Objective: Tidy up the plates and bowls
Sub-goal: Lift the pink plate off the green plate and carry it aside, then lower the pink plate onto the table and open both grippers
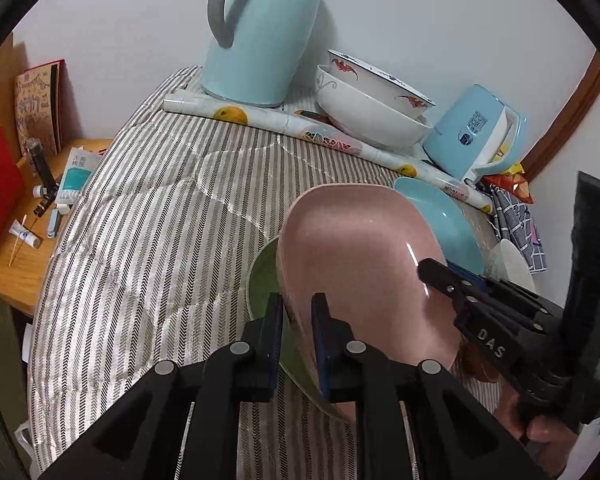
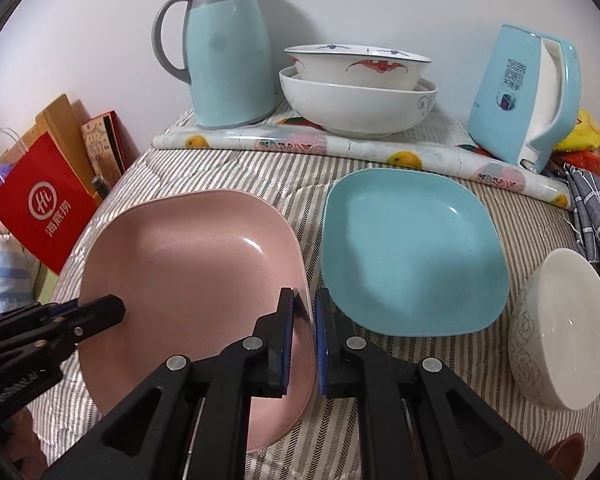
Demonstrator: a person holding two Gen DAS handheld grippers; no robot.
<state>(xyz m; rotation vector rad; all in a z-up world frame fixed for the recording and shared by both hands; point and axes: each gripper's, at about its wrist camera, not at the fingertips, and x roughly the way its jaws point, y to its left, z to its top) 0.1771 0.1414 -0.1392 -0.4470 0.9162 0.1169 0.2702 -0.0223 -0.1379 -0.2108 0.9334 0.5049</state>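
Pink plate (image 2: 196, 276): centre-left of right wrist frame, tilted, rims gripped on two sides.
Left tool (image 1: 297, 332): clamped on pink plate's rim.
Right tool (image 2: 305, 332): clamped on opposite rim.
Green plate (image 1: 260, 276): beneath pink plate, on striped surface (image 1: 148, 208).
Blue plate (image 2: 412, 256): just right, flat.
White bowl (image 2: 560, 332): lower right, tipped.

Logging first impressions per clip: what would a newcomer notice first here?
The pink plate front and centre, gripped on opposite rims by the left gripper and right gripper above the striped cloth. Right of it lies the blue plate; behind, stacked white bowls sit between two pale-blue kettles.
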